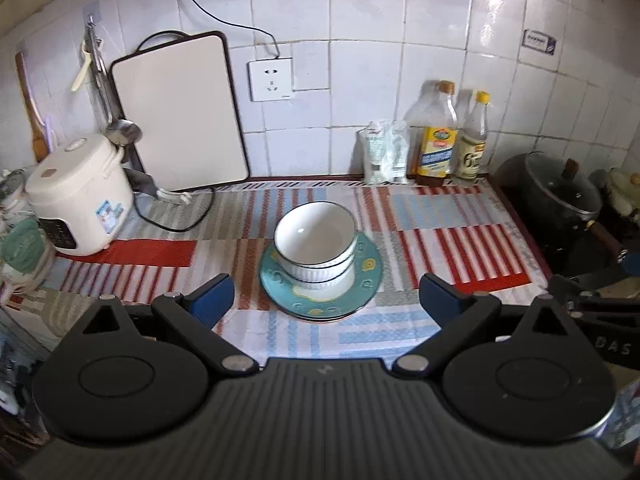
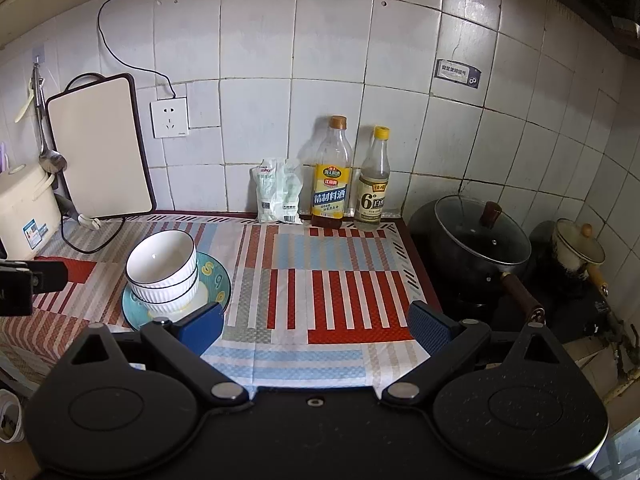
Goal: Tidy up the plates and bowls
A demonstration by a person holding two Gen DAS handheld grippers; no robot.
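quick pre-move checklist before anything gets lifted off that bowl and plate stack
1. Left gripper open and empty: ok, jaws spread wide with nothing between them.
2. Right gripper open and empty: ok.
3. Bowls nested squarely: not ok, the top bowl sits tilted in the lower one.
4. Bowls resting on the teal plates: ok, the stack stands on the striped cloth.
5. Stack apart from the bottles and the rice cooker: ok, bare cloth lies around it.
6. Number of plates under the bowls: cannot tell, at least two rims show.
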